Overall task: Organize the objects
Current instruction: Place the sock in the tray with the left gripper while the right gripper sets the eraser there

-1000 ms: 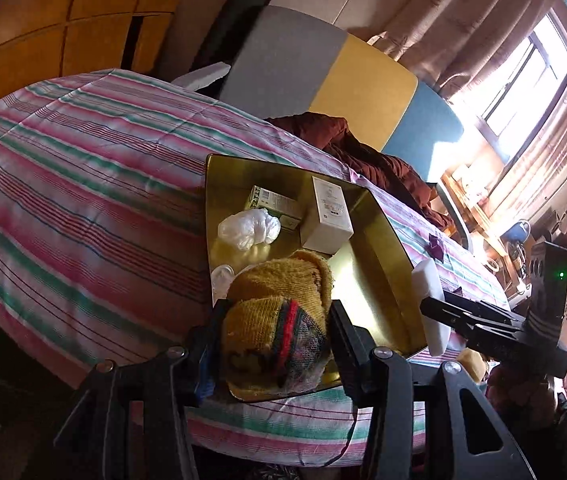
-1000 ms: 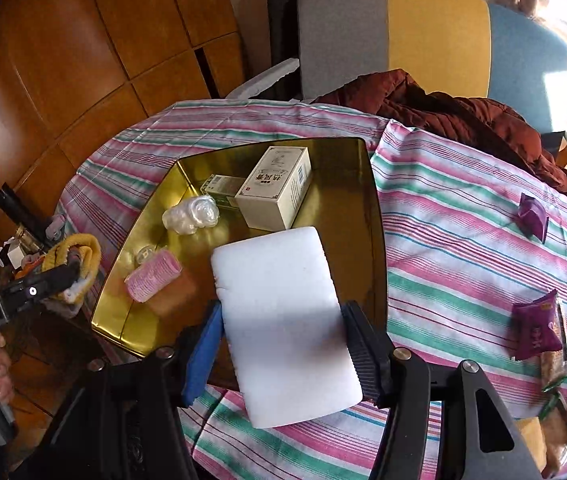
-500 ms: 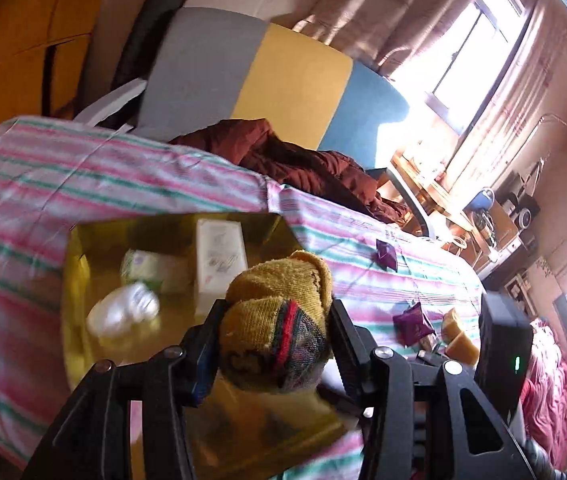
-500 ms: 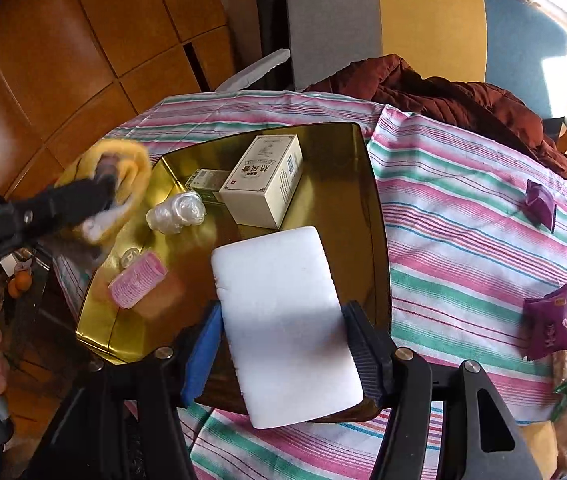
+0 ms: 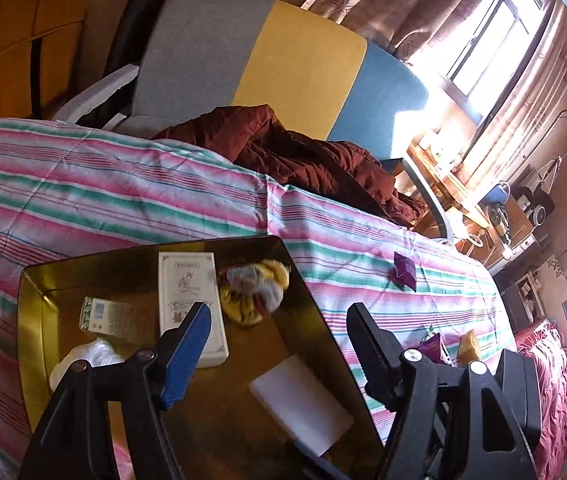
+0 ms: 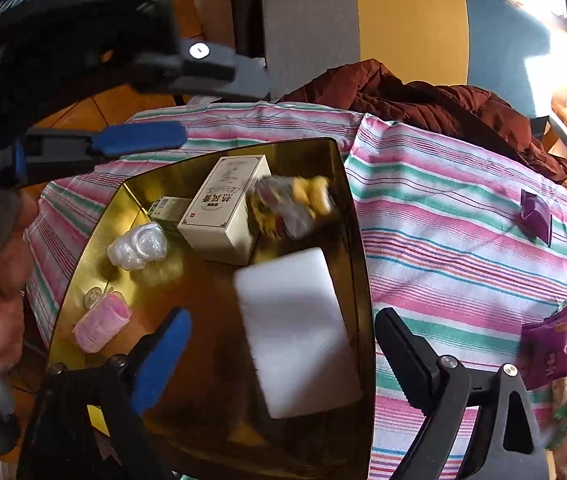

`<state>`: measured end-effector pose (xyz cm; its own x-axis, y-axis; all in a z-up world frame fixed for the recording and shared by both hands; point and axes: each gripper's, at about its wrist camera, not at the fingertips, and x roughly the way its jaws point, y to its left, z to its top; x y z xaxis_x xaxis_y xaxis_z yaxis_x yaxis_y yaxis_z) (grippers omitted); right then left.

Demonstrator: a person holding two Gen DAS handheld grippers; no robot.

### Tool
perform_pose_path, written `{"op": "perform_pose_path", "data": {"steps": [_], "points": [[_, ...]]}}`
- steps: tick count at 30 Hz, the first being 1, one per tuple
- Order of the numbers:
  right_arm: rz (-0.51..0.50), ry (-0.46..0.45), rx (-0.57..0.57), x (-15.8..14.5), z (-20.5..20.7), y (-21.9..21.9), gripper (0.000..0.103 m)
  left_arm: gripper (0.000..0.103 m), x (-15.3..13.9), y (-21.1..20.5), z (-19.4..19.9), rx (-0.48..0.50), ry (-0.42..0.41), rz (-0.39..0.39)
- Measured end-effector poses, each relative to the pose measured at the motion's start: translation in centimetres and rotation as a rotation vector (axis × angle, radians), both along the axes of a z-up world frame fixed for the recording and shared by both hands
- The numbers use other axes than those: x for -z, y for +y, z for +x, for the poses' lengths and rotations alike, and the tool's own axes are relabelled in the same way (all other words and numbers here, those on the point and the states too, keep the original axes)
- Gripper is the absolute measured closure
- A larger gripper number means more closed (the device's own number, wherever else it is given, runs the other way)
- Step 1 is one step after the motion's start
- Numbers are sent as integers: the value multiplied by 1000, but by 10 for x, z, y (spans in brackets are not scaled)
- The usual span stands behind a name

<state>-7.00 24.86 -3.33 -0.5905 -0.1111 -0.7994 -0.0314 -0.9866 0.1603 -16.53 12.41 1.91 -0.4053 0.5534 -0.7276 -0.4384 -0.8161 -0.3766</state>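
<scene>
I see the yellow knitted hat (image 5: 253, 294), soft and crumpled, with dark and red patches, lying in the far corner of the shiny golden tray (image 5: 33, 320), just beside the cream carton box (image 5: 191, 304). The white foam block (image 6: 295, 332), flat and rectangular, lies in the tray near its right rim. My left gripper (image 5: 277, 344) has just been opening and stands wide with nothing between its jaws. My right gripper (image 6: 281, 360) also just opened wide; its pads do not press the block.
</scene>
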Motion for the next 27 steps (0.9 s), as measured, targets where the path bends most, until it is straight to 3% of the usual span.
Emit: {"op": "perform_pose_path", "data": {"steps": [6,13,27], "points": [[-2,-32,40,13,5,10,6,32,7,-30,34,-37,41,-38],[17,-7,72,3,25,12,0,27,7,-42,82,-34,144,-124],[132,57,82,-15,57,-7,0,25,11,-70,118,-160,203,-223]]}}
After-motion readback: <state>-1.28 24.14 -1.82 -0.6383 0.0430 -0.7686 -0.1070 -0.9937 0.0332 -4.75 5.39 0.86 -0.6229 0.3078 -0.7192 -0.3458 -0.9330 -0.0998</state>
